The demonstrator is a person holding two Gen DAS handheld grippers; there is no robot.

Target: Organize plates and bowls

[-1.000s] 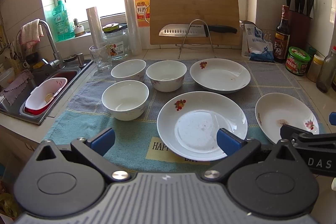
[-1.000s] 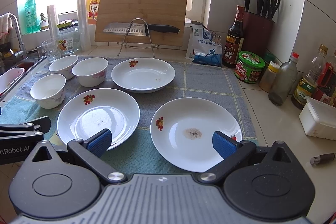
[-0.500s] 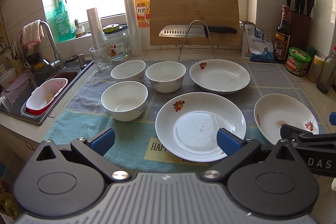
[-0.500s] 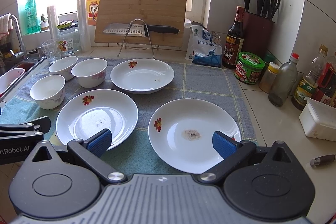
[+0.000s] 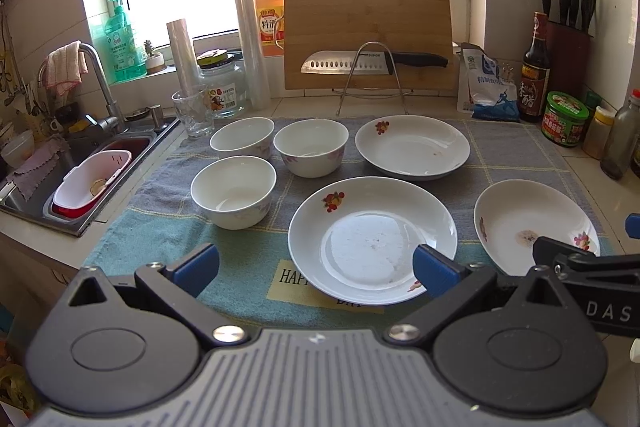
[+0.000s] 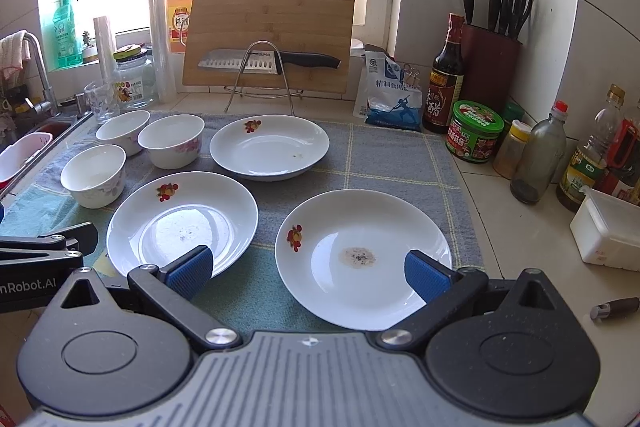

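Observation:
Three white floral plates lie apart on a grey-green cloth [image 6: 384, 155]: a far plate [image 6: 269, 147], a near-left plate [image 6: 182, 223] and a near-right plate [image 6: 362, 259] with a brown stain. Three white bowls stand at the left: two at the back [image 5: 242, 137] [image 5: 311, 146], one in front [image 5: 233, 190]. My left gripper [image 5: 314, 269] is open and empty, above the near edge of the near-left plate [image 5: 372, 239]. My right gripper [image 6: 308, 273] is open and empty, just short of the stained plate's near rim.
A sink [image 5: 80, 163] with a red-and-white basin is at the left. A cutting board and knife on a rack [image 5: 368, 67] stand at the back. Bottles, jars and a knife block [image 6: 490, 67] line the right wall. A white box [image 6: 608, 235] sits at the right.
Both grippers have drifted slightly forward and left toward the plates; the dishes sit a little lower and larger in view. Nothing was picked up or moved.

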